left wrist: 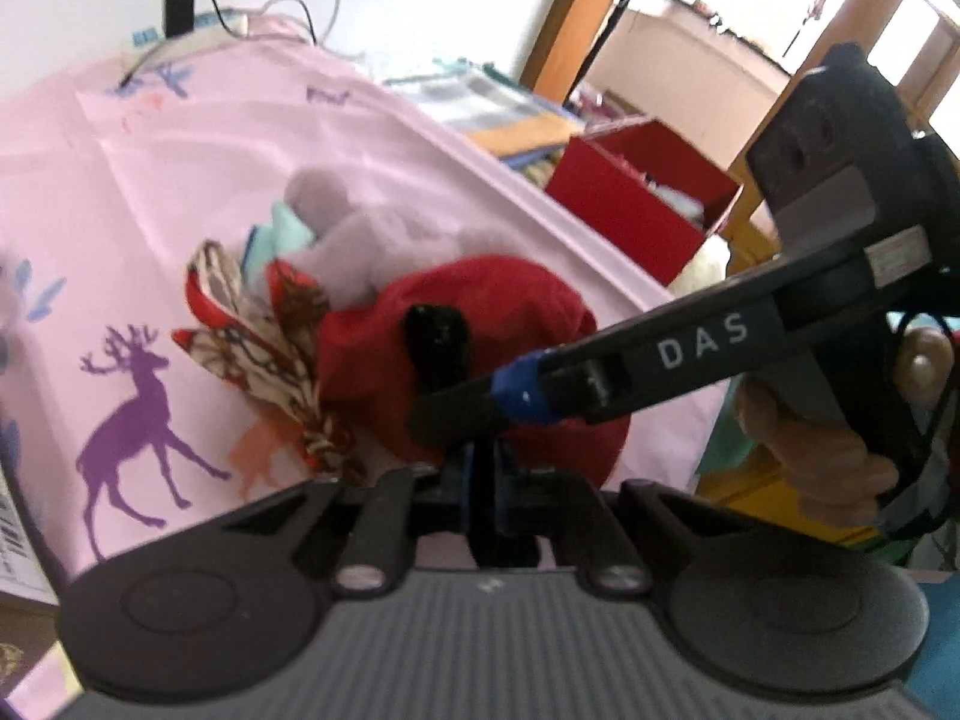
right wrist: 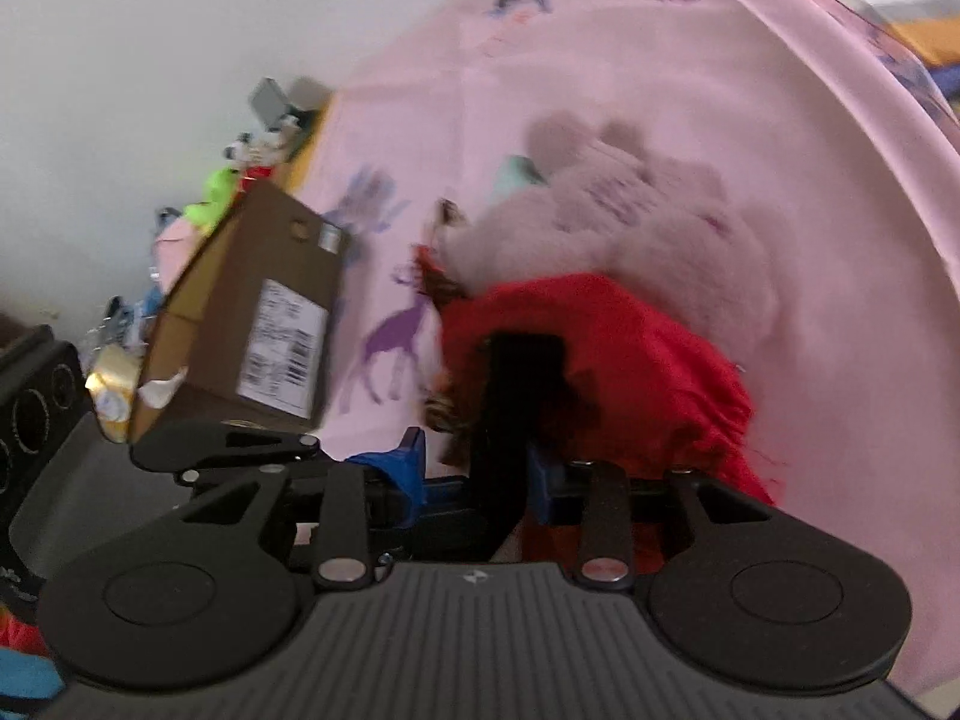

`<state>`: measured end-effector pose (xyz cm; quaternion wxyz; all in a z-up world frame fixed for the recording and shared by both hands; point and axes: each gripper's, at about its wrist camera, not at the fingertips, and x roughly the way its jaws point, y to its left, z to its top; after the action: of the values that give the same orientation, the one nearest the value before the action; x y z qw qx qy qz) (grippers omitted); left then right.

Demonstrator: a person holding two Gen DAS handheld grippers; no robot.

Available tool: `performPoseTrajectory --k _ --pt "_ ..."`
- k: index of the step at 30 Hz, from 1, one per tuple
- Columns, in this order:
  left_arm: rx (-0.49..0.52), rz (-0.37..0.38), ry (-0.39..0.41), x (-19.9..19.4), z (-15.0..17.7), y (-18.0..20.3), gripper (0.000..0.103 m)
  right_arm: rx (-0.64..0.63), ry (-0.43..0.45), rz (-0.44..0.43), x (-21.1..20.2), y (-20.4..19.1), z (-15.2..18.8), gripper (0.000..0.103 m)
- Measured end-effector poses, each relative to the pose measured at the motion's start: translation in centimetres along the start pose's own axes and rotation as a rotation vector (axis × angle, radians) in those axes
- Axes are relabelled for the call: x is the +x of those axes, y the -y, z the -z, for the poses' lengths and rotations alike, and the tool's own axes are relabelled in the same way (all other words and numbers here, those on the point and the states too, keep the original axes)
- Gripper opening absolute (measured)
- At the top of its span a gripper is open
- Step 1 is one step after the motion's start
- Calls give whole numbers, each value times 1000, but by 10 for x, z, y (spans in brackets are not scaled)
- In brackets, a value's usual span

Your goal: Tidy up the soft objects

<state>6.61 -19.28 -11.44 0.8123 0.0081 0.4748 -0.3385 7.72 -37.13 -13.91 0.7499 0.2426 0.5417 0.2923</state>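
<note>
While both grippers are closing on the red cloth, left gripper and right gripper are seemingly pinching it.

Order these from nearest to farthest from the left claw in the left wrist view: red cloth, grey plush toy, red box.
1. red cloth, directly at the left claw.
2. grey plush toy, behind the cloth, slightly left.
3. red box, beyond the bed edge, upper right.

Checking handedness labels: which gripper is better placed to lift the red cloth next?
Probably the right gripper: its jaws look closed on the crumpled red cloth. The left gripper, jaws together, sits at the cloth's near edge; grip unclear.
</note>
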Motion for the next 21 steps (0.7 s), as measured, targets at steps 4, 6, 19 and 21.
performPoseTrajectory --k 4,6,19,21 --pt "0 -13 63 -24 -2 -2 1 32 39 -119 -11 -8 -4 11" --pt "-4 -17 106 -40 -5 -4 1 10 72 -152 -18 -16 -7 10" --pt "-16 -225 360 -151 -5 -41 1 -166 138 -355 27 -130 -57 13" --pt "-48 -273 381 -172 3 -60 1 -199 124 -369 46 -156 -60 15"
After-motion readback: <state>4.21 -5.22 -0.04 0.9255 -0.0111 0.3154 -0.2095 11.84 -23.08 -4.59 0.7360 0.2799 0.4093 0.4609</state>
